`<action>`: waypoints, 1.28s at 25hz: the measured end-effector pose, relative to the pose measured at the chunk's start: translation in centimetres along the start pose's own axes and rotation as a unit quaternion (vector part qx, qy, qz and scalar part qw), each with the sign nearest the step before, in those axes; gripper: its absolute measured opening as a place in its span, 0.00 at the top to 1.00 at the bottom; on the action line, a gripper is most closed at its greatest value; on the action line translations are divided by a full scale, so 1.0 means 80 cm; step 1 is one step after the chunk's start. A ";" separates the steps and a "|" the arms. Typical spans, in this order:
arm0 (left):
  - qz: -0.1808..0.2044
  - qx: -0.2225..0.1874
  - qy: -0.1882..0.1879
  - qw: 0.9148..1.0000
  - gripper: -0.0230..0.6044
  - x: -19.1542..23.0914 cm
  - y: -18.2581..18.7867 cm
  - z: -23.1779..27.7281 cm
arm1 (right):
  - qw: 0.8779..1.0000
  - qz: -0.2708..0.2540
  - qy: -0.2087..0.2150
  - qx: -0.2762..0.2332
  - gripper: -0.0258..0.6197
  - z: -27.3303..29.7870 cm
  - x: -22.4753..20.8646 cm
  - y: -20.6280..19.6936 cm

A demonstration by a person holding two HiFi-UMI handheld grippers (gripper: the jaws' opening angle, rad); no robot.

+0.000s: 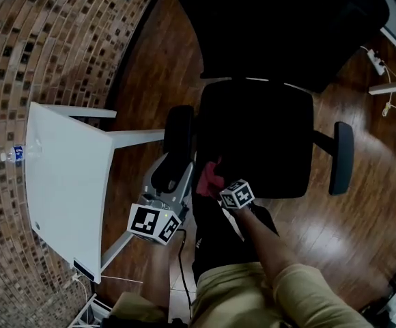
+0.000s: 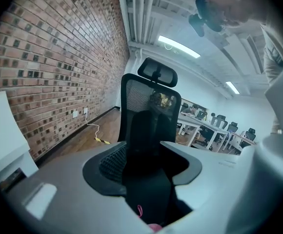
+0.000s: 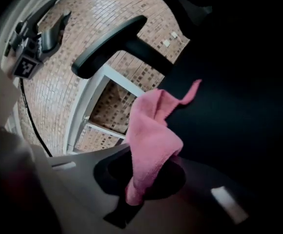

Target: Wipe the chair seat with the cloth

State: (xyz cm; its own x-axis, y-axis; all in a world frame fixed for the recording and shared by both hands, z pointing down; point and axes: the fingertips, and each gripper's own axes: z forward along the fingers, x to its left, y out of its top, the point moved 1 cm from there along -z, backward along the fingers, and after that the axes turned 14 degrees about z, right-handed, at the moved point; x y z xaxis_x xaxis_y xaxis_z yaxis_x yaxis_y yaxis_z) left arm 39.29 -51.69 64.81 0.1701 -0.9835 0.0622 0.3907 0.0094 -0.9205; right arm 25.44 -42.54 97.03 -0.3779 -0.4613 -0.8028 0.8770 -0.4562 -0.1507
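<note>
A black office chair stands in front of me; in the head view its seat [image 1: 259, 139] is dark and bare. A pink cloth [image 1: 210, 178] lies bunched at the seat's front left edge. My right gripper [image 1: 216, 185] is shut on it. In the right gripper view the pink cloth [image 3: 151, 135] hangs out of the right gripper [image 3: 136, 194] against the black seat [image 3: 239, 96]. My left gripper [image 1: 171, 180] is closed around the near end of the chair's left armrest [image 1: 177, 132]. In the left gripper view the armrest [image 2: 149, 145] fills the gap of the left gripper [image 2: 149, 184], with the backrest [image 2: 149, 99] behind.
A white table [image 1: 61, 183] stands close on the left with a water bottle [image 1: 12, 154] at its far edge. The chair's right armrest [image 1: 340, 157] sticks out on the right. A power strip [image 1: 375, 60] and cables lie on the wooden floor. A brick wall [image 2: 49, 57] runs along the left.
</note>
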 end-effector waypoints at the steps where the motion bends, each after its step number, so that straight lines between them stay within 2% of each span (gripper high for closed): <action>1: 0.000 0.000 -0.001 1.000 0.66 -0.001 0.001 0.000 | 1.000 -0.003 -0.015 -0.004 0.94 -0.019 -0.017 -0.003; 3: 0.000 -0.002 -0.004 1.000 0.66 -0.003 0.001 0.002 | 0.997 -0.006 -0.071 -0.017 0.94 -0.073 -0.068 -0.018; 5: -0.001 -0.004 -0.008 1.000 0.66 -0.006 0.003 0.004 | 0.989 0.025 -0.138 -0.047 0.94 -0.149 -0.132 -0.037; 8: 0.000 -0.009 -0.015 1.000 0.66 -0.011 0.009 0.010 | 0.967 0.077 -0.221 -0.102 0.94 -0.269 -0.207 -0.065; 12: 0.006 -0.016 -0.028 0.999 0.66 -0.026 0.023 0.018 | 0.935 0.099 -0.326 -0.103 0.94 -0.381 -0.256 -0.100; 14: 0.013 -0.018 -0.035 0.999 0.66 -0.036 0.033 0.016 | 0.917 0.126 -0.360 -0.119 0.94 -0.417 -0.269 -0.115; 16: 0.025 -0.022 -0.037 0.999 0.66 -0.050 0.045 0.011 | 0.913 0.141 -0.348 -0.160 0.94 -0.438 -0.265 -0.116; 18: 0.042 -0.022 -0.040 0.998 0.66 -0.066 0.056 0.004 | 0.921 0.136 -0.308 -0.196 0.94 -0.439 -0.240 -0.103; 20: 0.054 -0.029 -0.047 0.997 0.66 -0.085 0.071 -0.002 | 0.926 0.096 -0.286 -0.226 0.94 -0.436 -0.209 -0.071; 23: 0.056 -0.044 -0.061 0.996 0.67 -0.122 0.085 -0.026 | 0.921 0.045 -0.242 -0.303 0.94 -0.437 -0.125 -0.025; 26: 0.058 -0.066 -0.074 0.993 0.67 -0.153 0.101 -0.069 | 0.906 0.018 -0.177 -0.383 0.94 -0.438 -0.009 -0.009; 29: 0.071 -0.105 -0.085 0.988 0.67 -0.175 0.133 -0.129 | 0.882 -0.015 -0.091 -0.461 0.94 -0.455 0.111 0.007; 32: 0.082 -0.145 -0.085 0.982 0.67 -0.194 0.146 -0.198 | 0.861 -0.069 -0.028 -0.504 0.94 -0.484 0.233 0.012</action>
State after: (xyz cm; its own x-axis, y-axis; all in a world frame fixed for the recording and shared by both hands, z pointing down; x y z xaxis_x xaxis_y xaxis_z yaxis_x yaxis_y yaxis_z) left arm 26.87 -39.20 46.96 0.3685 -0.9280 -0.0556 0.0752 0.0894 -0.9932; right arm 30.74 -22.14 59.57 -0.4875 -0.5037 -0.7132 0.6244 0.3699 -0.6880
